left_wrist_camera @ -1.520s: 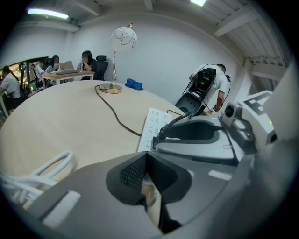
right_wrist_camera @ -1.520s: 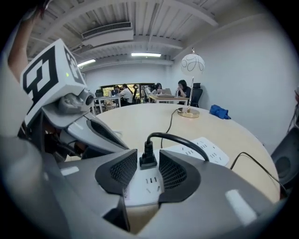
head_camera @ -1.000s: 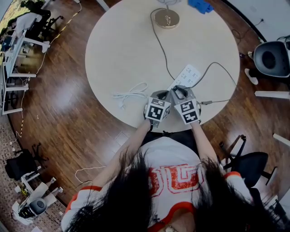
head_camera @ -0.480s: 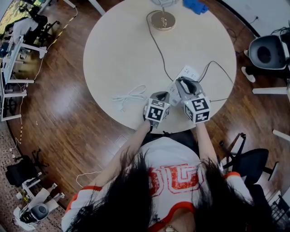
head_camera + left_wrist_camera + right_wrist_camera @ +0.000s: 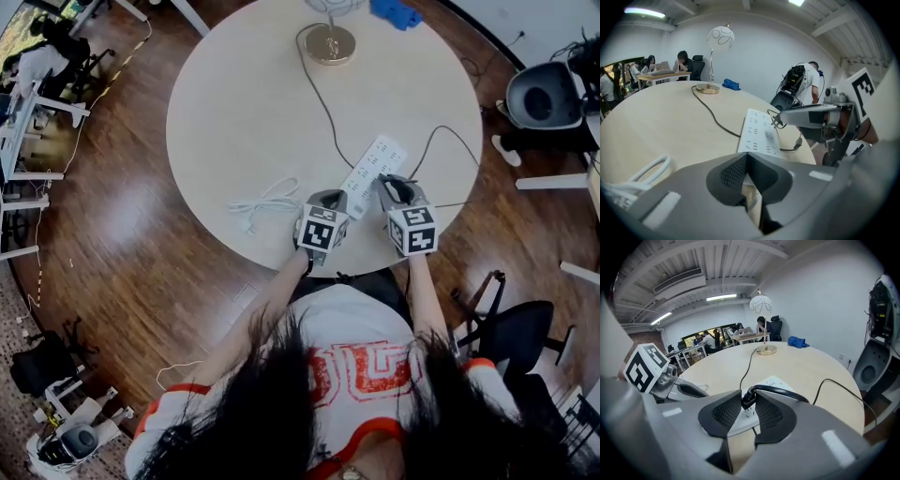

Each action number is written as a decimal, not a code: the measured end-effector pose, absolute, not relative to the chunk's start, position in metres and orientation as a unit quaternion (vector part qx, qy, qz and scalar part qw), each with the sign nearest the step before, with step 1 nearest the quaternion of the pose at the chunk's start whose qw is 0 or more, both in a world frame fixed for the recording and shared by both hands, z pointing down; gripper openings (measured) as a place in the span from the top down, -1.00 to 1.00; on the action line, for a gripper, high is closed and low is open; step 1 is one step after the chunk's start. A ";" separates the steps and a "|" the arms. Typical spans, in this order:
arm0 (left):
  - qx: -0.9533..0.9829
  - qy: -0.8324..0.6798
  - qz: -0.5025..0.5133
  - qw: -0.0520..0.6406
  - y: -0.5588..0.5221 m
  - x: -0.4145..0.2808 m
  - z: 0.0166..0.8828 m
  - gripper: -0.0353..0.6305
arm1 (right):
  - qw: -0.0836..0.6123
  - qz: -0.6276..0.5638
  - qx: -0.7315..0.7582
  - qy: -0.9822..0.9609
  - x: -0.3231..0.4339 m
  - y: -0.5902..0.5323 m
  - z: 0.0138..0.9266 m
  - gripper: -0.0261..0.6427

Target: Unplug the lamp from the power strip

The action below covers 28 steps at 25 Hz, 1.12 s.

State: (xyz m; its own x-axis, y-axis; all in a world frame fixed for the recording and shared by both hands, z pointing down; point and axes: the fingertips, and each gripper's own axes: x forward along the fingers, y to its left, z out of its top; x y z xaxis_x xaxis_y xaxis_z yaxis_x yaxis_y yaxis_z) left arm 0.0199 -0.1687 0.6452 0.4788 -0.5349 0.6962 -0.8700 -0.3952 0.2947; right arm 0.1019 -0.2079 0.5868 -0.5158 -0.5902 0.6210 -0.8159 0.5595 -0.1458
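The white power strip (image 5: 373,161) lies on the round table (image 5: 253,103), reaching from the middle toward me. My left gripper (image 5: 330,195) is shut, its tips (image 5: 747,157) at the strip's near end (image 5: 759,131). To the right of the strip, my right gripper (image 5: 392,180) is shut on the lamp's black plug (image 5: 747,397). In the left gripper view the plug's prongs (image 5: 777,121) show bare above the strip. The black cord (image 5: 323,98) runs from the plug to the lamp's brass base (image 5: 330,44) at the far edge. The lamp's white shade (image 5: 719,37) stands tall.
A coiled white cable (image 5: 267,200) lies left of my left gripper. The strip's own black lead (image 5: 441,141) loops off the table's right edge. A blue object (image 5: 394,11) sits beyond the lamp. Office chairs (image 5: 539,94) stand to the right, with people at desks far off.
My right gripper has lifted off the near end of the strip and drawn right, taking the black plug with it. More of the strip now shows. The left gripper stayed put.
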 end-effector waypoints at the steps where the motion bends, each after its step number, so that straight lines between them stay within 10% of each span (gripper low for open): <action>1: 0.796 -0.441 0.255 0.327 -0.169 0.020 0.645 0.89 | 0.267 0.220 0.418 -0.840 0.104 -0.206 0.590 0.64; 16: 0.805 -0.425 0.252 0.328 -0.170 0.019 0.644 0.89 | 0.302 0.290 0.392 -0.819 0.113 -0.154 0.619 0.36; 28: 0.833 -0.432 0.168 0.301 -0.180 0.012 0.573 0.89 | 0.191 0.265 0.458 -0.827 0.115 -0.156 0.561 0.82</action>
